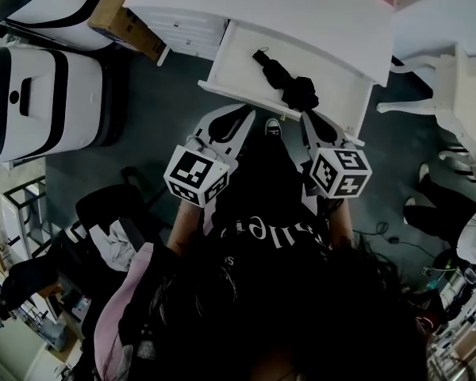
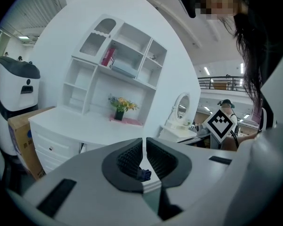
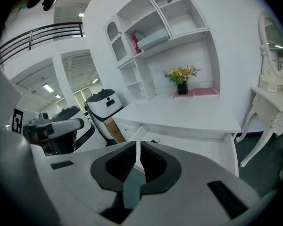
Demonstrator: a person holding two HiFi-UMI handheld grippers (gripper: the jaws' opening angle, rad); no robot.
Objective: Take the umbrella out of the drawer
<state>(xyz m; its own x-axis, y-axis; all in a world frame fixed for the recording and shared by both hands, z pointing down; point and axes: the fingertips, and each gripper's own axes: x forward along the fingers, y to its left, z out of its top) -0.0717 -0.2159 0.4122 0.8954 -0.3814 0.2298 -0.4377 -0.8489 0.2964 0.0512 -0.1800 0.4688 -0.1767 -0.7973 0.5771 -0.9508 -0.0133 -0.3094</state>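
Both tongs closed, short of the open drawer

Head view: the umbrella [image 1: 284,79] lies in the drawer [image 1: 236,68] at upper middle, with the left tongs [image 1: 239,119] and right tongs [image 1: 308,122] just below. Left gripper view: pinched together, empty. Right gripper view: likewise. If they arrive closed, they would probably shove the umbrella rather than grip it.

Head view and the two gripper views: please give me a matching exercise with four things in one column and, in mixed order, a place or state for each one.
Things:
1. umbrella
2. flowers
3. cardboard box
4. right gripper

Places or states:
A. beside the desk
B. fingers shut, nothing between them
C. lying inside the open drawer
D. standing on the desk top

Pairs: 1-C, 2-D, 3-A, 4-B.
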